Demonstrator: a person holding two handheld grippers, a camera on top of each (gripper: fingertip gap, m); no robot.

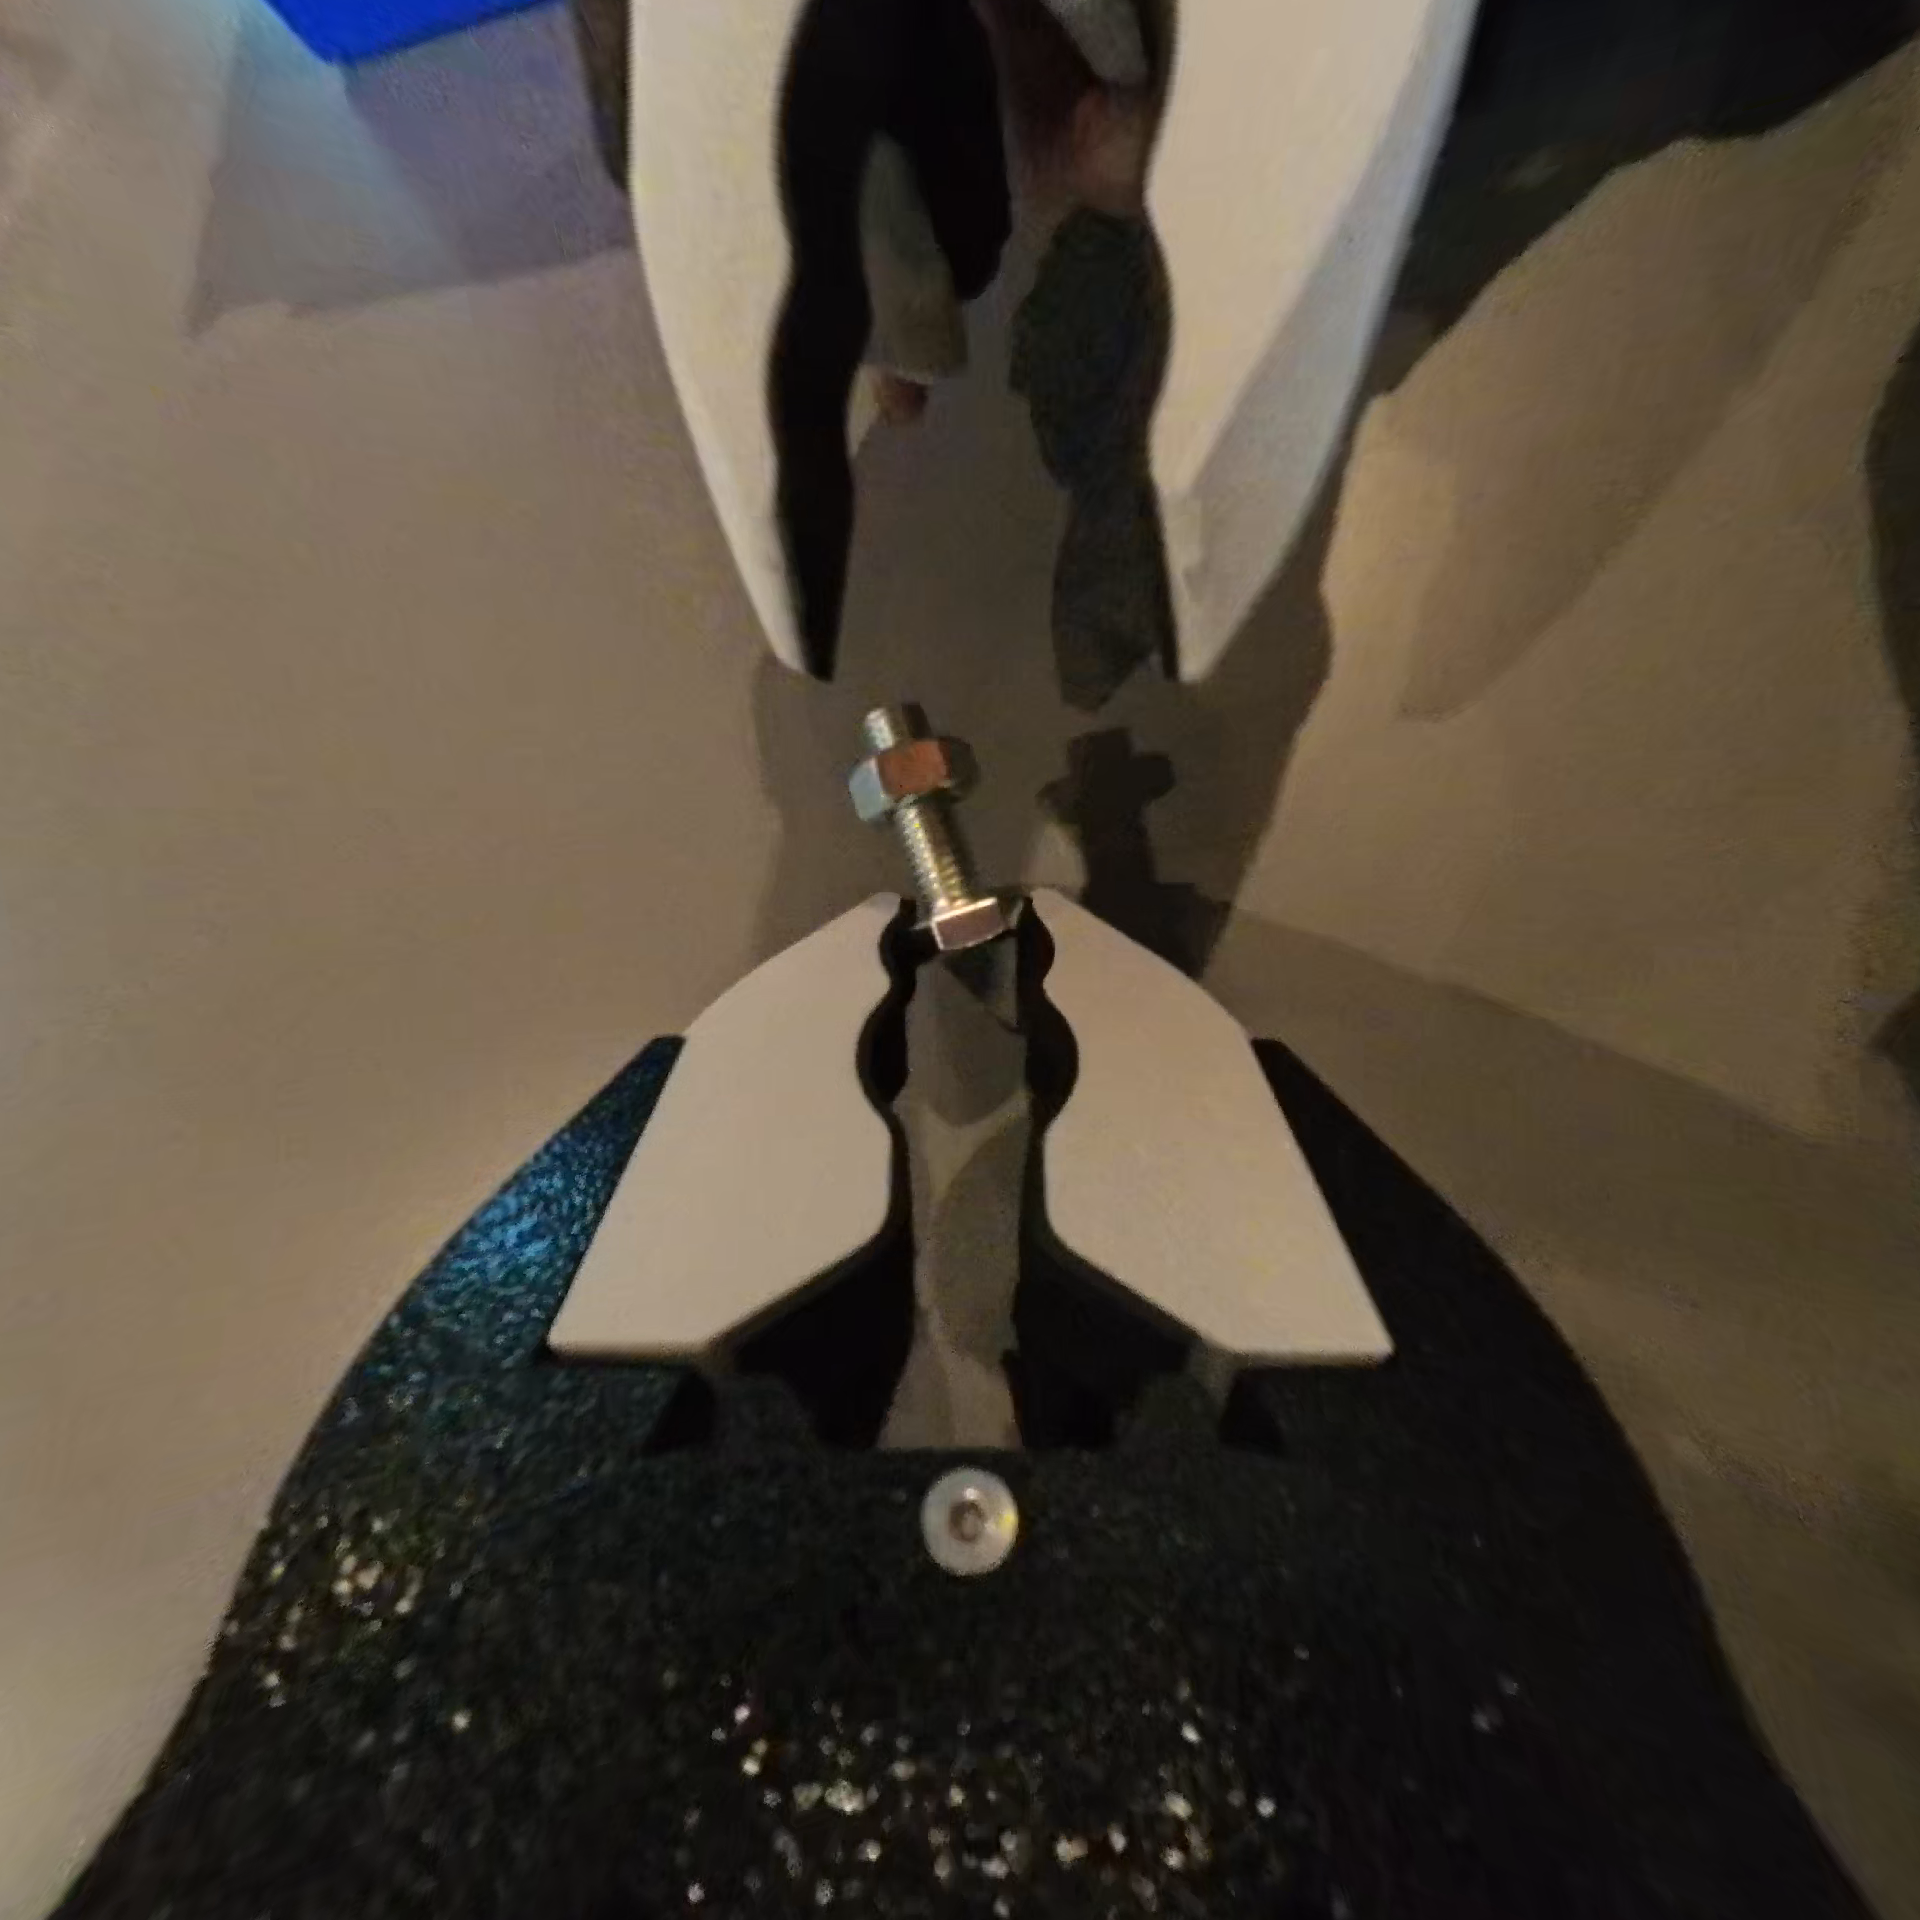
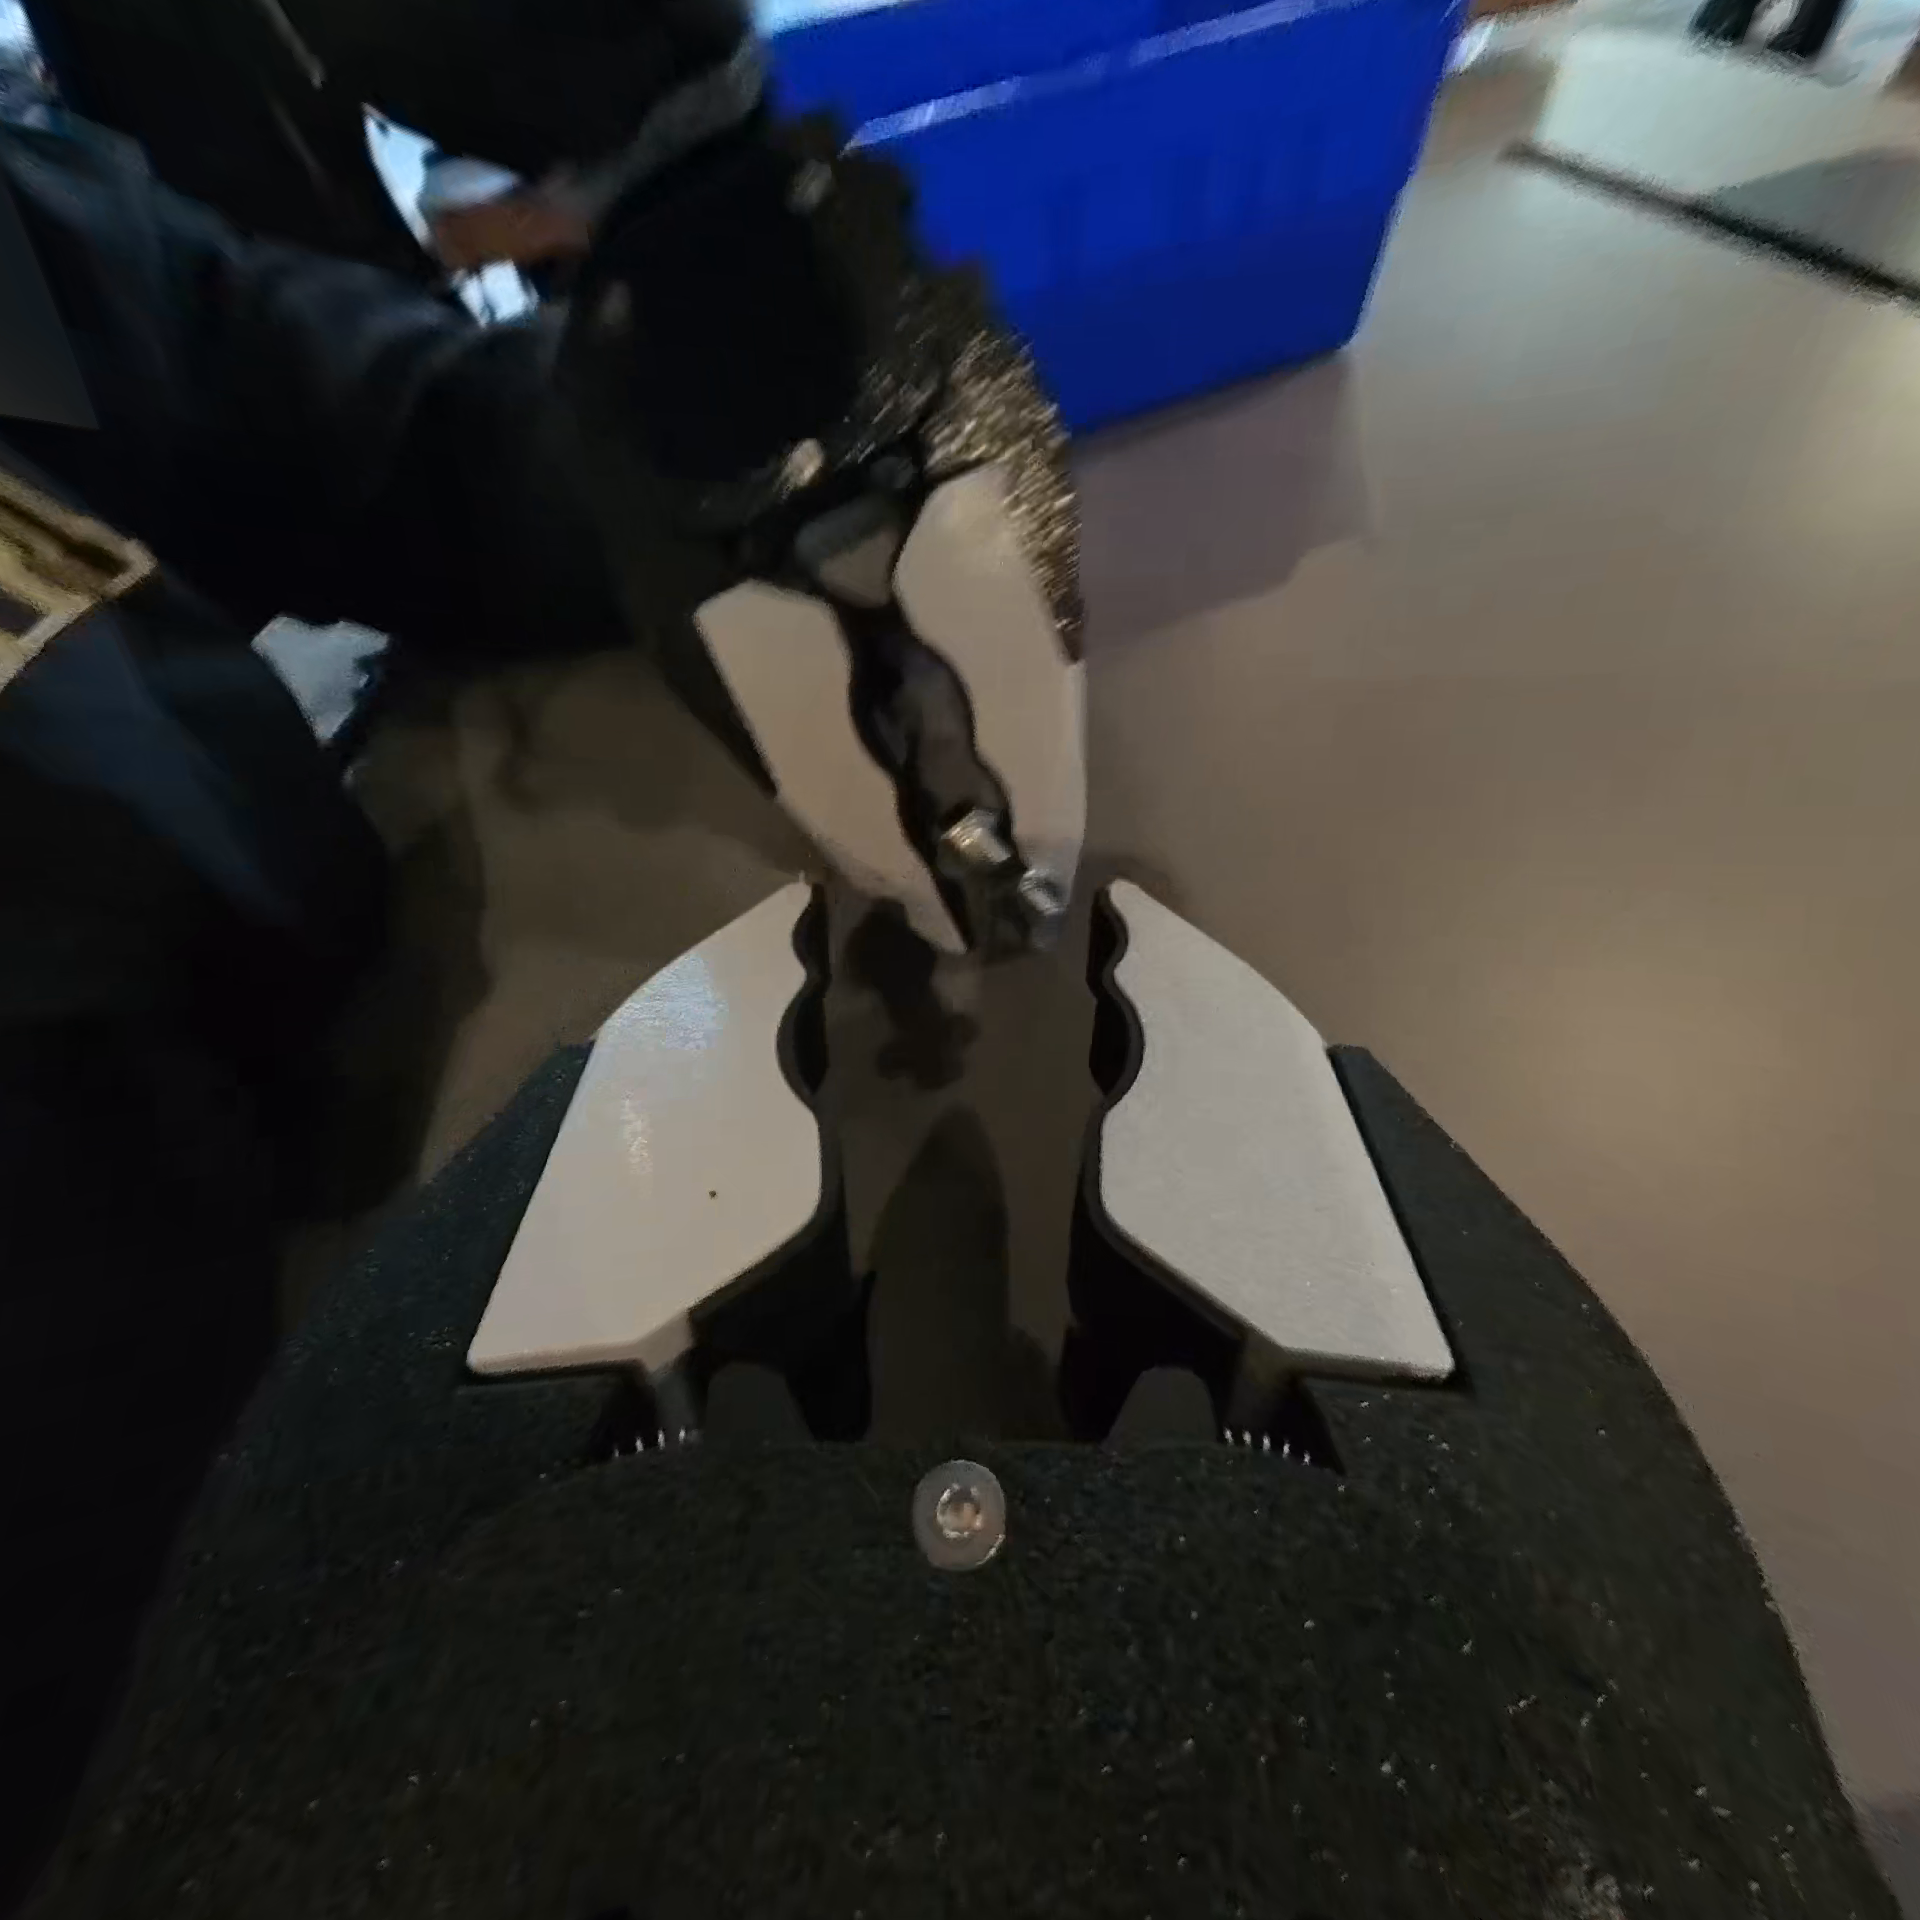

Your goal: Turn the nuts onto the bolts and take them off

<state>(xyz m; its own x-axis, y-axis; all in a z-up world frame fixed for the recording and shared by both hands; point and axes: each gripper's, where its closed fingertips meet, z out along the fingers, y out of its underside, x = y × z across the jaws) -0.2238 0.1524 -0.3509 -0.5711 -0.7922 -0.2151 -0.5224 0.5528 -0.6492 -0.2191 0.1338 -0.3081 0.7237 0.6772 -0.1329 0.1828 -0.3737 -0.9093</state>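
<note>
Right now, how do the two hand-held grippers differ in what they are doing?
The left hand-held gripper is shut on the bolt, pinching its hex head; the right hand-held gripper is open and holds nothing. The left one's fingers sit close together; the right one's stand wide apart, facing the nut near the bolt's free end. Both have pale fingers on black bodies.

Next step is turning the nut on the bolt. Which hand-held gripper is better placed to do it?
Right. The left hand-held gripper is already shut on the bolt at its head, so it serves as the holder. The right hand-held gripper is open and empty, its tips just beyond the nut.
</note>
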